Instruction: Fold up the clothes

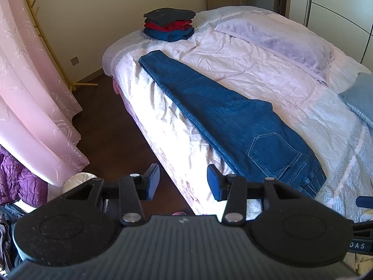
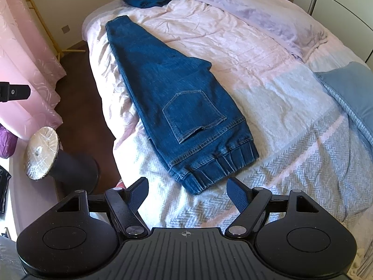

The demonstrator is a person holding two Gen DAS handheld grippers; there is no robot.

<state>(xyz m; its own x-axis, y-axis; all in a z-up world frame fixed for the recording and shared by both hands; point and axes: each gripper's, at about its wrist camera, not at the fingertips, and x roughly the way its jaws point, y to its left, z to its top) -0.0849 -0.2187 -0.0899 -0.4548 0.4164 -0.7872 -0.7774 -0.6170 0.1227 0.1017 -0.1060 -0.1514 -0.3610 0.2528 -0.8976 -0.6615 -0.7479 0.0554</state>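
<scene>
**Jeans lie lengthwise ahead, waistband nearest the right tool**

Jeans of dark blue denim point(image 2: 177, 98), already halved leg on leg, lie flat on the pale quilted bed point(image 2: 268, 107). I judge their long axis runs from 6 toward 11 o'clock, with the gathered waistband just ahead of my right tool point(image 2: 187, 193). My left tool point(image 1: 183, 182) hovers over the bed's edge. Both tools are spread wide, holding nothing.
</scene>
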